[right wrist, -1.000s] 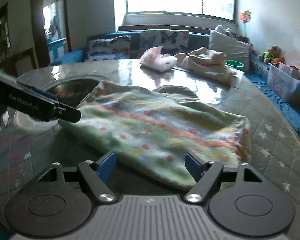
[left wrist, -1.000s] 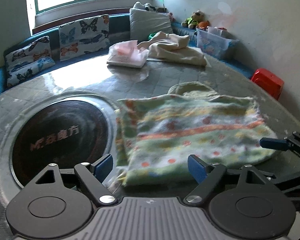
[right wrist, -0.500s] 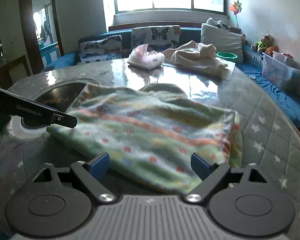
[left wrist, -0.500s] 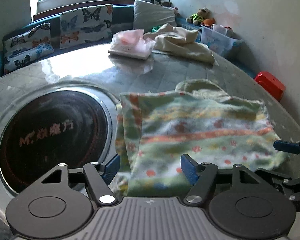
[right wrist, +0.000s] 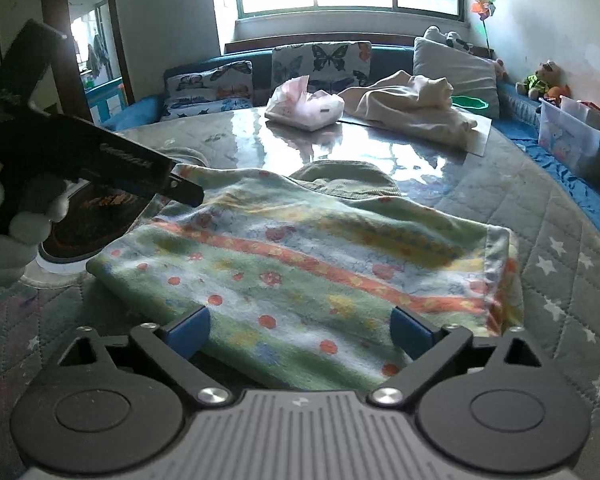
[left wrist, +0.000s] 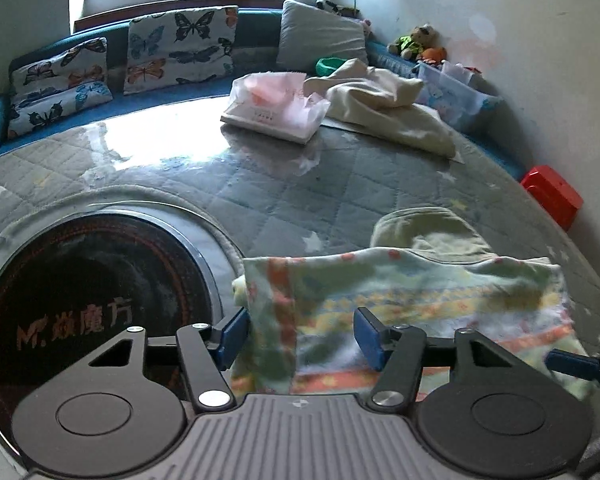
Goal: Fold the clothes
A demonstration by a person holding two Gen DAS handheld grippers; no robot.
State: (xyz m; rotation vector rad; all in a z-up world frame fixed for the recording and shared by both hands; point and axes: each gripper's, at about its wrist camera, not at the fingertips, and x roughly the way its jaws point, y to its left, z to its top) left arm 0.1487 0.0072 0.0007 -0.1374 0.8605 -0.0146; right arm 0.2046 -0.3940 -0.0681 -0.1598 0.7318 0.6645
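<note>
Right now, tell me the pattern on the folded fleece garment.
Green and pale-blue fleece garment with orange stripes and red dots; clearest in the right wrist view.

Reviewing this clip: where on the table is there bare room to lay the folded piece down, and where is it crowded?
Free: the quilted table cover between the patterned garment and the tissue pack, and the starred strip right of the garment. Crowded: the far edge, with the tissue pack beside the cream cloth. Left holds the round black inset.

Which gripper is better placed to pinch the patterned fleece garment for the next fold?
Left. The left gripper straddles the near corner of the green, orange-striped fleece garment, jaws closing on it. The right gripper is opening wide over the near edge.
</note>
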